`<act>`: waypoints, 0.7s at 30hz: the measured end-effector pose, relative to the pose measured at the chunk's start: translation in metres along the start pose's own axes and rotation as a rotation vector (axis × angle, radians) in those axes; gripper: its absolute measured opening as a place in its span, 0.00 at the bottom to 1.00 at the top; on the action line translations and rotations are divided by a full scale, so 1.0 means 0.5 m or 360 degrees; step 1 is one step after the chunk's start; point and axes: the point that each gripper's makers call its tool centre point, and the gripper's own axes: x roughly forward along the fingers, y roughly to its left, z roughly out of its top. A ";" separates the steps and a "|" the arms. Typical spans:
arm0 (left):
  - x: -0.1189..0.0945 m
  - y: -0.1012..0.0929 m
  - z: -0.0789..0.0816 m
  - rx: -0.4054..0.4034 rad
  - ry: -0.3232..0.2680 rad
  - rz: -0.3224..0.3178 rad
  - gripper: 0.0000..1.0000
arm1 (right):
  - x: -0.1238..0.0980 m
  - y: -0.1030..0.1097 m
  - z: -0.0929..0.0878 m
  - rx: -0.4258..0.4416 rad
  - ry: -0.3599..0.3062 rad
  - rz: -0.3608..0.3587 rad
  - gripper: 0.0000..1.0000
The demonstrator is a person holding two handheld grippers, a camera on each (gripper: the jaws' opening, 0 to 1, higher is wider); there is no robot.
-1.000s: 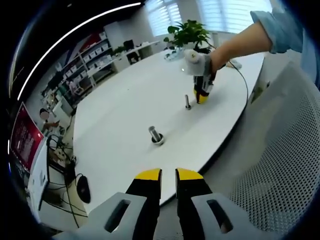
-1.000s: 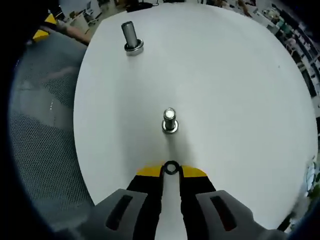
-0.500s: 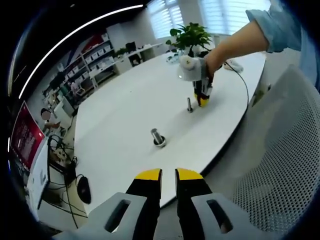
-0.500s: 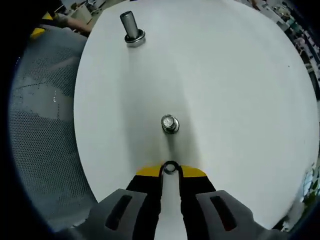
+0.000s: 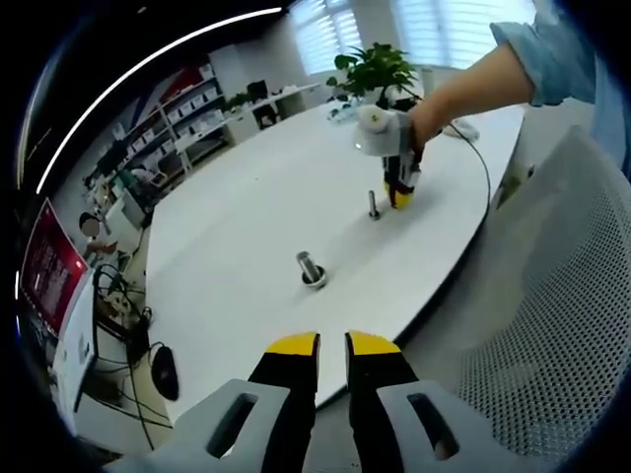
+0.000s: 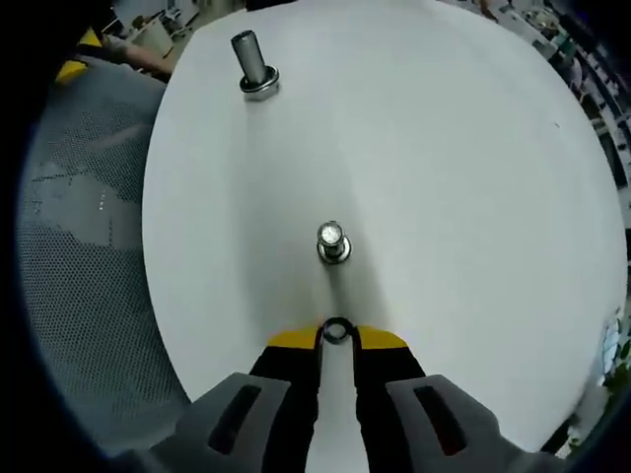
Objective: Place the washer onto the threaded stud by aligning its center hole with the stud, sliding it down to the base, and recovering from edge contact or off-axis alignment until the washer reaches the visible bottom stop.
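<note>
My right gripper is shut on a small dark washer, held edge-on between its yellow tips. Just ahead of it a short threaded stud stands upright on the white table, with a gap between washer and stud. A thicker second stud with a ring at its base stands farther off. In the left gripper view my left gripper is shut, holding nothing, off the table's near edge. There the right gripper hovers beside the short stud, and the thick stud is nearer.
A grey mesh chair sits by the table edge; the mesh chair also lies left in the right gripper view. A potted plant and a cable are at the table's far end. Shelves and a red screen lie left.
The right gripper has shifted slightly over the table while still holding the washer just short of the stud. The left gripper has stayed where it was.
</note>
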 end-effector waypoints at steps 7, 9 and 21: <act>0.000 0.001 -0.001 -0.0004 -0.0002 -0.0005 0.07 | -0.053 0.013 0.008 -0.0027 -0.0012 0.0063 0.13; 0.000 0.000 0.000 -0.0008 -0.0002 -0.0003 0.07 | -0.071 0.012 0.017 -0.0034 -0.0033 0.0069 0.13; 0.000 0.000 0.001 -0.0007 -0.0006 0.0002 0.07 | -0.131 0.015 0.070 -0.0146 -0.0109 0.0042 0.13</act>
